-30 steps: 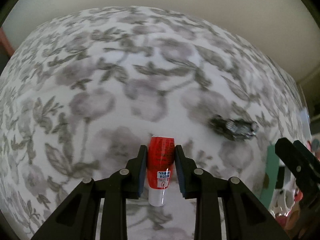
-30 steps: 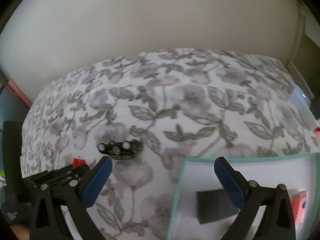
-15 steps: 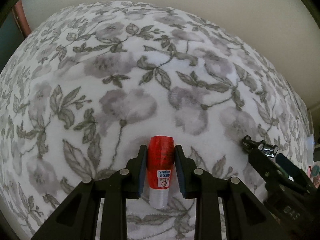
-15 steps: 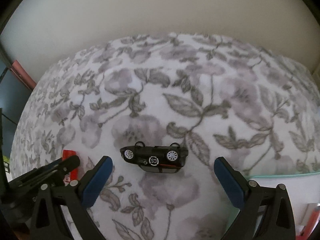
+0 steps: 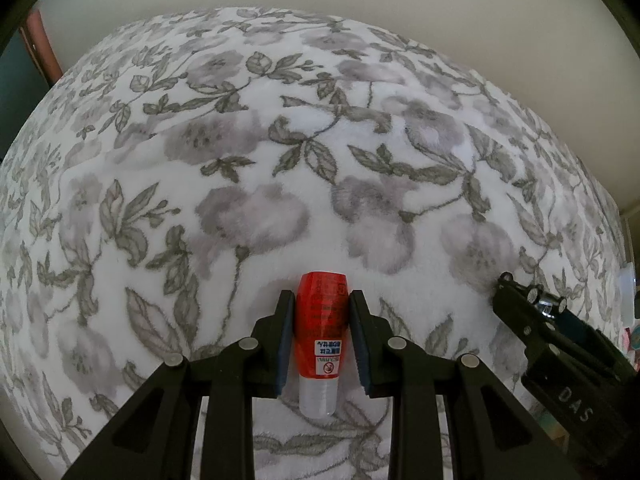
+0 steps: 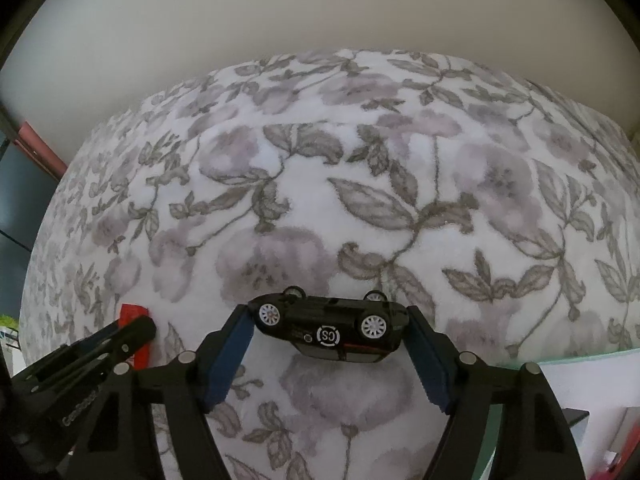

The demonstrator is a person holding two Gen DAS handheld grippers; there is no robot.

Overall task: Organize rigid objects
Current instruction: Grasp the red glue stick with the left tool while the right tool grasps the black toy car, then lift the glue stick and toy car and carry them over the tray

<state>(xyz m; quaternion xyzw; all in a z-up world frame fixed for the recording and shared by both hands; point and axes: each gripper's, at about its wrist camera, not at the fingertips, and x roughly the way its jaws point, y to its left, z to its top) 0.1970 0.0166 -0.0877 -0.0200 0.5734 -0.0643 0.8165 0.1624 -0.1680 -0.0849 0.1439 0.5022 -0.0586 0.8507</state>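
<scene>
My left gripper [image 5: 321,312] is shut on a small red bottle [image 5: 321,320] with a clear cap, held just over the floral blanket [image 5: 280,160]. My right gripper [image 6: 329,322] has its blue pads against both ends of a black toy car [image 6: 328,326] that lies on its side on the blanket [image 6: 360,200]. The right gripper shows at the right edge of the left wrist view [image 5: 560,344], with the car's wheels [image 5: 548,300] peeking past it. The left gripper [image 6: 100,344] and a bit of the red bottle [image 6: 134,312] show at the lower left of the right wrist view.
A white tray with a mint-green rim [image 6: 580,360] lies at the lower right of the right wrist view and holds a dark block [image 6: 576,420] and a red item [image 6: 628,440]. A cream wall stands behind the blanket. A dark panel with a red edge [image 6: 36,140] is at far left.
My right gripper has moved forward over the blanket to the toy car and closed its pads onto the car's ends. My left gripper has kept hold of the red bottle and shifted a little.
</scene>
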